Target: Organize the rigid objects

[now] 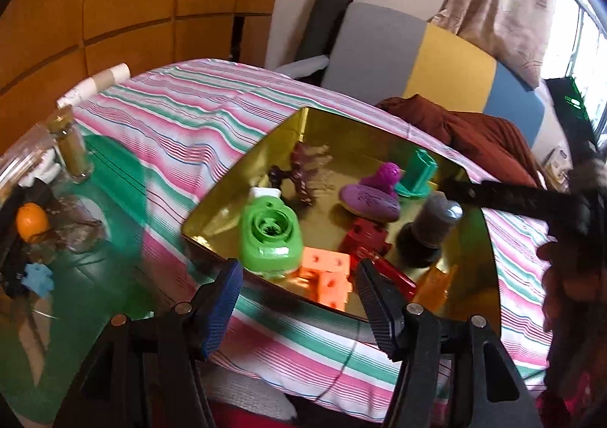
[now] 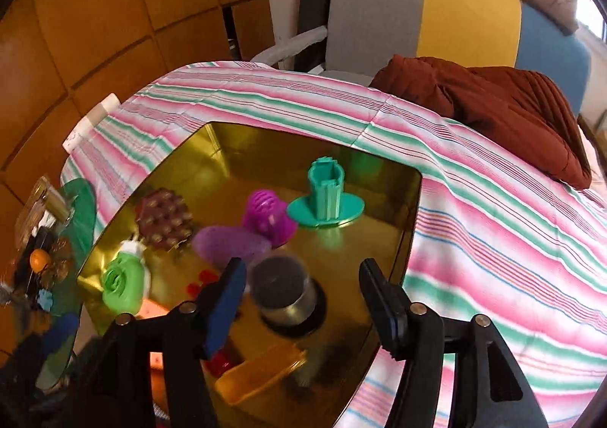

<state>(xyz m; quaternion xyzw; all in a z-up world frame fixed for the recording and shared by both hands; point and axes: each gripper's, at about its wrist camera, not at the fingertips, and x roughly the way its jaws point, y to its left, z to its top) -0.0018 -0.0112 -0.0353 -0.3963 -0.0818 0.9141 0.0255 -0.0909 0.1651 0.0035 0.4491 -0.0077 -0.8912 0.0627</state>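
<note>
Striped cloth bears gold tray; blurred jar.

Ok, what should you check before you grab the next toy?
1. Left gripper jaws open and empty: ok.
2. Right gripper jaws open and empty: ok.
3. Gold tray flat on the striped cloth: ok.
4. Room left in the tray near the teal stand: ok.
5. Dark jar standing steady under the right gripper: cannot tell, it is blurred.
6. Toys still waiting outside the tray, like the orange ball: not ok.
</note>
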